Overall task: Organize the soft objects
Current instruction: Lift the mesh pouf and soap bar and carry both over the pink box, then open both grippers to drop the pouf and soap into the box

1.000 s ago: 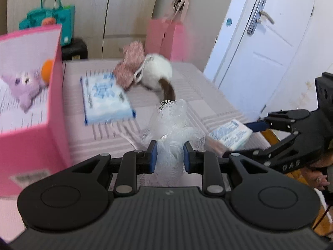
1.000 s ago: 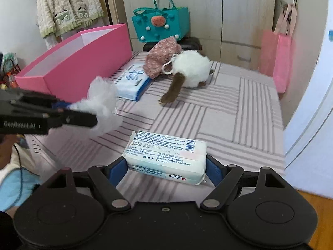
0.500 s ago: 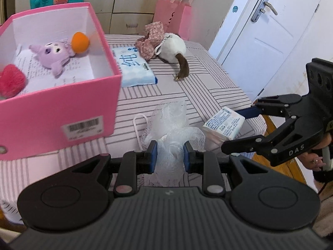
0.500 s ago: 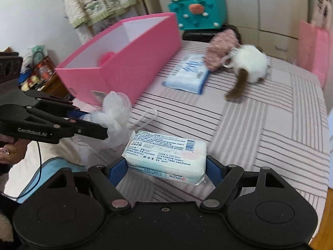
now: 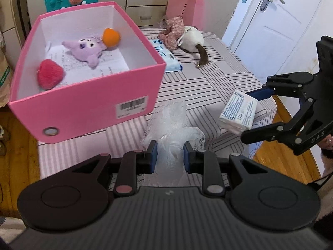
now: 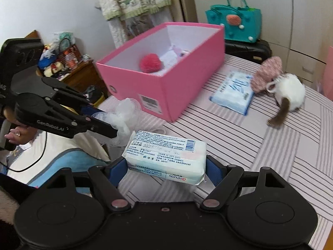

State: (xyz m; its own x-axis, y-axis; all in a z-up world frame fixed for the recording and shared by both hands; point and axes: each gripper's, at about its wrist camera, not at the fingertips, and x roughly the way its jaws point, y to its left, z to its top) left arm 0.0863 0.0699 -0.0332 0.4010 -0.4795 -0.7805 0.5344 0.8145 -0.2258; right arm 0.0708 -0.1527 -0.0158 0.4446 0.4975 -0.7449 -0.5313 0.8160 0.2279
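Note:
My left gripper point(image 5: 169, 155) is shut on a white mesh bath pouf point(image 5: 170, 125), held above the table's near edge, just in front of the pink box point(image 5: 87, 102). The pouf also shows in the right wrist view point(image 6: 124, 116). My right gripper point(image 6: 166, 166) is shut on a white tissue pack point(image 6: 166, 156), held off the table's right front edge; it also shows in the left wrist view point(image 5: 238, 112). The box holds a purple plush point(image 5: 87, 48), an orange ball point(image 5: 111, 37) and a red pompom point(image 5: 50, 74).
On the striped table point(image 5: 208, 87) lie a blue wipes pack point(image 6: 233, 91), a floral pink pouch point(image 6: 266, 73) and a white furry toy with a brown tail point(image 6: 289, 93). A teal bag point(image 6: 235, 23) stands behind. A white door point(image 5: 276, 25) is at the right.
Both grippers have pulled back and risen, still holding their loads. The left view now looks down into the pink box. The right gripper has swung left toward the box.

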